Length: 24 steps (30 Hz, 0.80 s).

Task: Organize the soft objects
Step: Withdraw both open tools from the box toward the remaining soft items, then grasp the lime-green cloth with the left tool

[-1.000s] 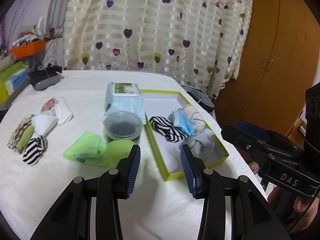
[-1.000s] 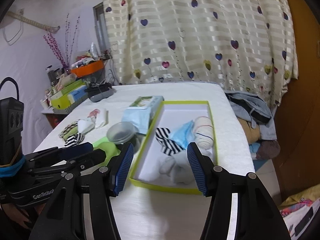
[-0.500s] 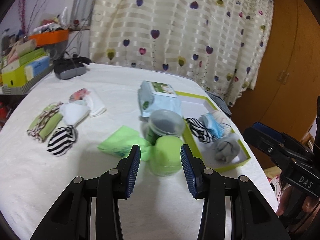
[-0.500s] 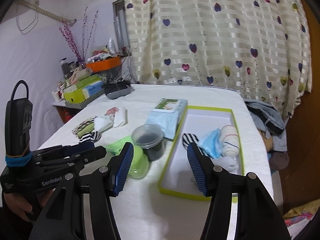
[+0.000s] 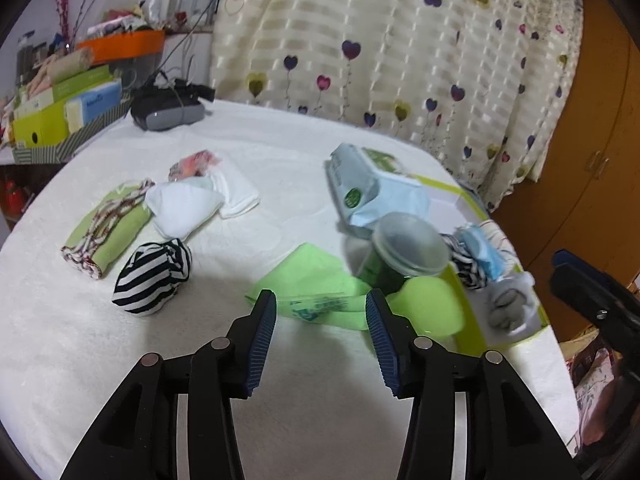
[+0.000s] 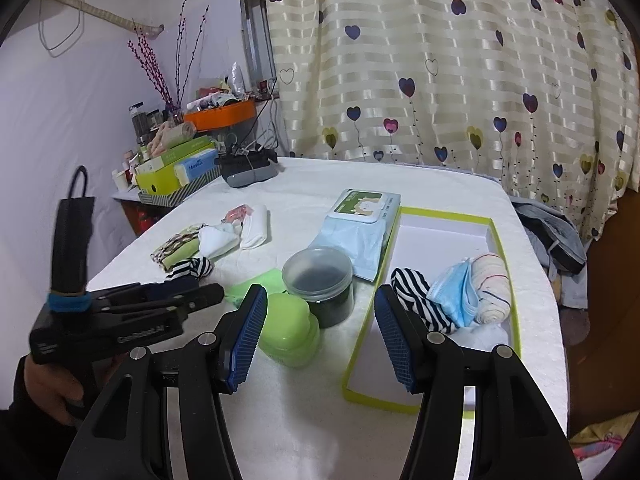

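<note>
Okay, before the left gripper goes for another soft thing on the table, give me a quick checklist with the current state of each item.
1. left gripper open and holding nothing: ok.
2. right gripper open and holding nothing: ok.
3. Striped sock loose on the table, nothing lying on it: ok.
4. Left gripper lined up on the sock: not ok, its fingers frame the green packet; the sock lies off to their left.
5. Tray has bare floor left at its far end: ok.
6. Which item goes next: cannot tell.
</note>
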{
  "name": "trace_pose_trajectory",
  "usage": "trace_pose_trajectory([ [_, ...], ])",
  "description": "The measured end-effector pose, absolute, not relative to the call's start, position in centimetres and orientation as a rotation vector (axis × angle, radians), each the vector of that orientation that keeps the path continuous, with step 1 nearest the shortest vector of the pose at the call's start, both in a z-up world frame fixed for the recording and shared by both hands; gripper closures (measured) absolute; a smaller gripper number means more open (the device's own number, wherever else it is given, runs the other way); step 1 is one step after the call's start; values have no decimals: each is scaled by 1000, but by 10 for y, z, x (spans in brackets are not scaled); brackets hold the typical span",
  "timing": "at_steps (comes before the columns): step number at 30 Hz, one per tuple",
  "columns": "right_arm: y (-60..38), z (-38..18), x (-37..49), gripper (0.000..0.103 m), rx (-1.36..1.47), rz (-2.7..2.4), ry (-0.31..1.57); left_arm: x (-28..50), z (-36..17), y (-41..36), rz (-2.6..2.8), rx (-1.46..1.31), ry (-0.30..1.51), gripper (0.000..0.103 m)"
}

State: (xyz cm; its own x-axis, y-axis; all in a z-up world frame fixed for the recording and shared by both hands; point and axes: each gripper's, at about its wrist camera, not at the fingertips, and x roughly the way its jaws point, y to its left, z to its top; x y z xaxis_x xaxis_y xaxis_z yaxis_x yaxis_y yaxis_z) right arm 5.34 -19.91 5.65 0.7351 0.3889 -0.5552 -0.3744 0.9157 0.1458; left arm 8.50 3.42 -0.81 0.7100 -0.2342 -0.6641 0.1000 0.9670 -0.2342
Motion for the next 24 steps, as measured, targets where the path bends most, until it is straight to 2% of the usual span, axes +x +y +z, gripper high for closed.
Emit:
trace_pose_trajectory([
  [9,-194,45,75,46,33,440,647,119,-38,41,-170,-206,839,46],
  [20,-195,39,89,46,53,460,658,133,-52,25,-162,-152,875,42],
  [22,-194,38,90,46,55,463,660,132,-52,22,-146,-133,872,45],
  [24,-194,39,90,46,56,463,658,131,-52,22,-118,-112,871,65],
])
